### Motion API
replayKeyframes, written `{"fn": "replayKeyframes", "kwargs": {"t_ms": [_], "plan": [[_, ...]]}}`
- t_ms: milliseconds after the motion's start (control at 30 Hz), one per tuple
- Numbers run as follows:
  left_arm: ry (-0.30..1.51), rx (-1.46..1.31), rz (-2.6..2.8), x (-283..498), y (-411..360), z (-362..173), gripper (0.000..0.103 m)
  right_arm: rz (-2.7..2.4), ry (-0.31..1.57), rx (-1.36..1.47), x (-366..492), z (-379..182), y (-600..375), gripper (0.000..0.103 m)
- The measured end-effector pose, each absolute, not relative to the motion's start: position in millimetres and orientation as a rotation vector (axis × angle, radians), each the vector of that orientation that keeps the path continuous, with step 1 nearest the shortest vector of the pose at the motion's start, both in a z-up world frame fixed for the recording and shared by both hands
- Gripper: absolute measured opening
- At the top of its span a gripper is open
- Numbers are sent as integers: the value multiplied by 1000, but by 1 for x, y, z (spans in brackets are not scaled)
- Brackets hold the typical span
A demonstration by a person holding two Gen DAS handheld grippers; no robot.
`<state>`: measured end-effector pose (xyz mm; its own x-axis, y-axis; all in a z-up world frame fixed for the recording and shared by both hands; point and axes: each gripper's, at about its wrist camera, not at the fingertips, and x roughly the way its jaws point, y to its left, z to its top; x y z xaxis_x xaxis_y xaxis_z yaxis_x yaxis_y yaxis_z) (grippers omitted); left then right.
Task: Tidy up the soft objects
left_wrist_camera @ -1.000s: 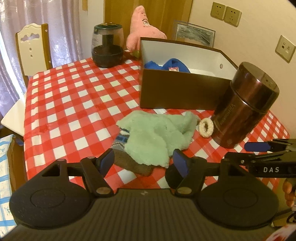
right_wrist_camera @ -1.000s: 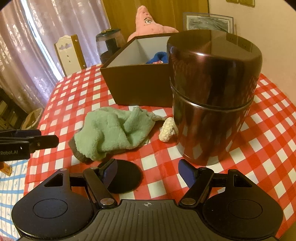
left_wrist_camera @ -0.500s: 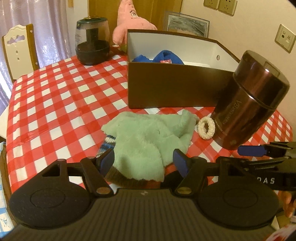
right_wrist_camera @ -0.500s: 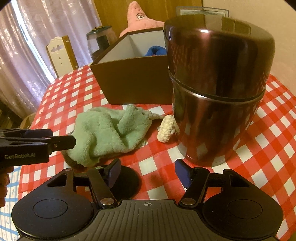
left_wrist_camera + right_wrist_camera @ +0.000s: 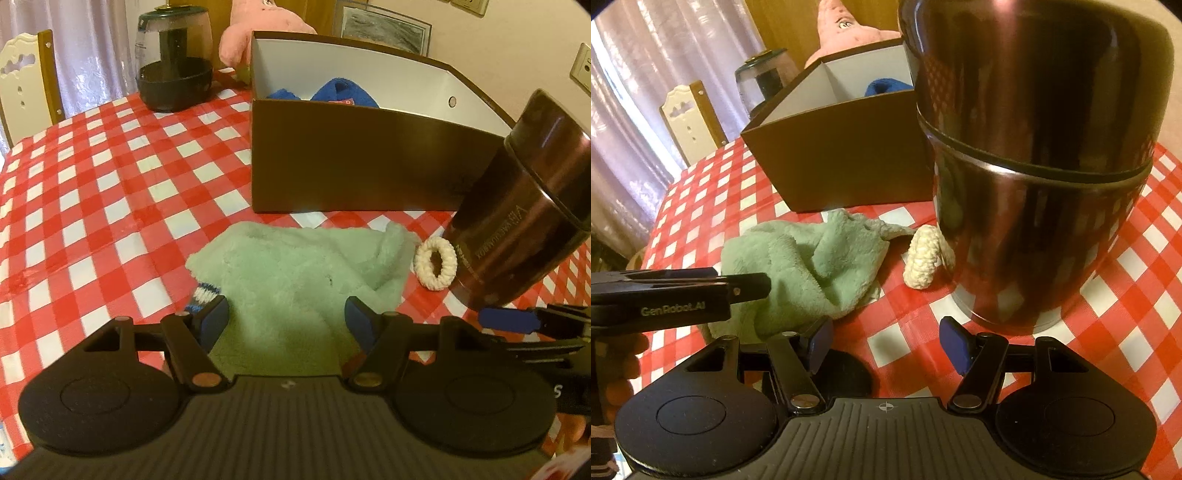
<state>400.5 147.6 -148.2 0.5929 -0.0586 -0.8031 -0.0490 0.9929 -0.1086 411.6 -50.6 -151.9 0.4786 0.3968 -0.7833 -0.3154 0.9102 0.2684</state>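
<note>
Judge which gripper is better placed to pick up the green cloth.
Left. The left gripper is open with the green fleece cloth between its jaws; the right gripper, also open, faces bare tablecloth before the brown canister.

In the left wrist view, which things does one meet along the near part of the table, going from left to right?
Striped sock → green fluffy cloth → cream knitted ring → dark metal canister.

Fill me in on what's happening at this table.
A person with a gripper in each hand is tidying soft things into the brown box, where a blue item already lies. The left gripper is open over the green cloth, not yet gripping. The right gripper is open and empty near the dark canister and cream scrunchie.
</note>
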Motion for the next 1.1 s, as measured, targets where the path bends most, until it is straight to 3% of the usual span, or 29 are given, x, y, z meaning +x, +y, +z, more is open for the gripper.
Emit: {"fn": "replayKeyframes", "kwargs": {"t_ms": [100, 200, 233, 267, 300, 500, 867, 1100], "plan": [[943, -136, -17, 406, 148, -153, 57, 426, 989, 96, 413, -154, -51, 65], [952, -142, -20, 410, 148, -158, 38, 419, 998, 104, 413, -155, -52, 65], [951, -143, -26, 410, 148, -158, 28, 417, 999, 106, 413, -155, -52, 65], [948, -146, -35, 410, 148, -158, 12, 416, 998, 108, 413, -155, -52, 65], [945, -151, -48, 410, 148, -158, 7, 414, 996, 108, 413, -155, -52, 65], [854, -199, -89, 399, 154, -134, 6, 422, 980, 103, 411, -151, -49, 65], [577, -270, 21, 343, 206, -34, 5, 531, 986, 68, 404, -149, -39, 65], [565, -272, 124, 300, 237, -9, 6, 631, 1026, 16, 395, -157, -26, 65]]}}
